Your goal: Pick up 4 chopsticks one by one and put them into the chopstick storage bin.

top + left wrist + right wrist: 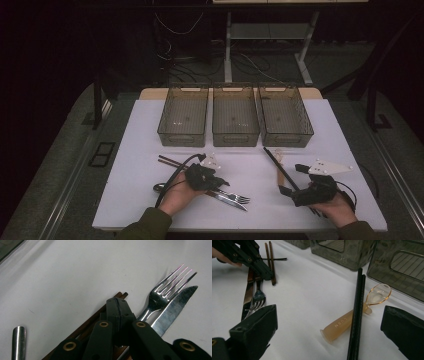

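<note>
Cutlery is lying loose on the white tabletop (150,125), in front of three smoke-grey see-through plastic bins (235,117) that are standing side by side at the far edge, so a sorting job seems to be in hand (one bin per kind would fit). The left gripper (117,305) is pressing its black jaws fully together, with nothing visible between the tips, and it is hovering low over the pair of dark brown wooden chopsticks (100,317), which are lying nearer the person than the left bin. My reading is that the closed tips are nudging or lining up that pair rather than gripping it; whether they are touching the wood I cannot tell.

Those chopsticks are looking slim, straight and matt, lying close alongside each other with their blunt ends level. Just beside them, still on the near side of the bins, the shiny steel fork (162,293) and the steel table knife (172,308) with its serrated edge are lying touching, tines and blade pointing the same way. A rounded steel handle (18,341), probably a spoon's, is resting apart from them.

The right gripper (329,336) is waiting with its jaws wide apart and empty, facing a pair of black chopsticks (357,315) that is crossing over an amber translucent plastic spoon (352,320) in front of the right bin.
</note>
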`<state>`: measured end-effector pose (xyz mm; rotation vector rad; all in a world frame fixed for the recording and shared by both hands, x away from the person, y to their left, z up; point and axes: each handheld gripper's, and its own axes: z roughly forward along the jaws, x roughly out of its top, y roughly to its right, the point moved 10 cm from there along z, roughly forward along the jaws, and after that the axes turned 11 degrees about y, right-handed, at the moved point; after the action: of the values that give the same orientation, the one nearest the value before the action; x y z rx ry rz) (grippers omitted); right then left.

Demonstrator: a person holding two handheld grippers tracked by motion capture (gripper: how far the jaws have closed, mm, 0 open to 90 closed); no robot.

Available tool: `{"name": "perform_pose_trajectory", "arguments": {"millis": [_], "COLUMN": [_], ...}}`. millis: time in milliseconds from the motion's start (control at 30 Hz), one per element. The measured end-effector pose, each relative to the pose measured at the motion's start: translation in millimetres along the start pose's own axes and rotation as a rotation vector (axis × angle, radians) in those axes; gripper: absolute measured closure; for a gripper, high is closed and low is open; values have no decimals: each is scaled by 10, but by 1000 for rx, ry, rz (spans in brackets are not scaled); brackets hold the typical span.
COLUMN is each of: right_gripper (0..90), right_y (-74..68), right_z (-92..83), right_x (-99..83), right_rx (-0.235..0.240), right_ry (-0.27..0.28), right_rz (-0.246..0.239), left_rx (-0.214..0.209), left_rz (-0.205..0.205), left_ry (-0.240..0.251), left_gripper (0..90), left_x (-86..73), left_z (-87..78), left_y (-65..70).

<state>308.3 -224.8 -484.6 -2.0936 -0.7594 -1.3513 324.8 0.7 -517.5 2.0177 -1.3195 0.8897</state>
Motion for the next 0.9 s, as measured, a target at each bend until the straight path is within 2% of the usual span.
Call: {"name": "perform_pose_trajectory", "arguments": {"millis": [133,167,333,433,467,533,567,600,633,667,700,733,767,867,900], "right_gripper": [10,10,10,10,10,10,10,10,10,10,10,10,10,10,10], "right_y": [0,-2,-2,-2,-2,-3,-2,-1,-1,-1,0,-1,-1,-2,-1], "right_z": [1,1,3,2,3,3,3,2,2,1,1,1,1,-1,-1], "right_x": [1,0,-1,-2,-3,-3,-2,-2,-2,-2,-1,0,-1,0,0], "right_rx": [-2,0,-1,-1,-1,-1,-1,-1,-1,-2,-2,-2,-2,-1,-1], "right_ry": [2,1,0,0,0,-1,0,0,0,0,0,1,0,1,1], "right_rz": [5,4,4,4,3,3,2,3,3,3,4,4,3,1,2], "left_rx": [6,9,18,25,25,34,35,34,35,38,41,42,46,49,53], "left_rz": [19,1,13,-2,27,-1,-1,24,25,3,5,25,4,23,5], "left_ry": [-7,-5,-6,-2,-9,0,-1,-8,-8,-4,-3,-5,-1,-4,-3], "left_gripper": [889,889,889,889,889,889,889,889,889,889,889,889,889,889,889], "left_x": [14,15,37,48,52,62,65,68,72,74,80,88,92,102,102], "left_z": [13,20,40,57,54,70,74,72,75,82,87,91,99,106,109], "left_y": [-18,-6,-38,-40,-69,-60,-64,-90,-96,-85,-96,-122,-113,-150,-141]}}
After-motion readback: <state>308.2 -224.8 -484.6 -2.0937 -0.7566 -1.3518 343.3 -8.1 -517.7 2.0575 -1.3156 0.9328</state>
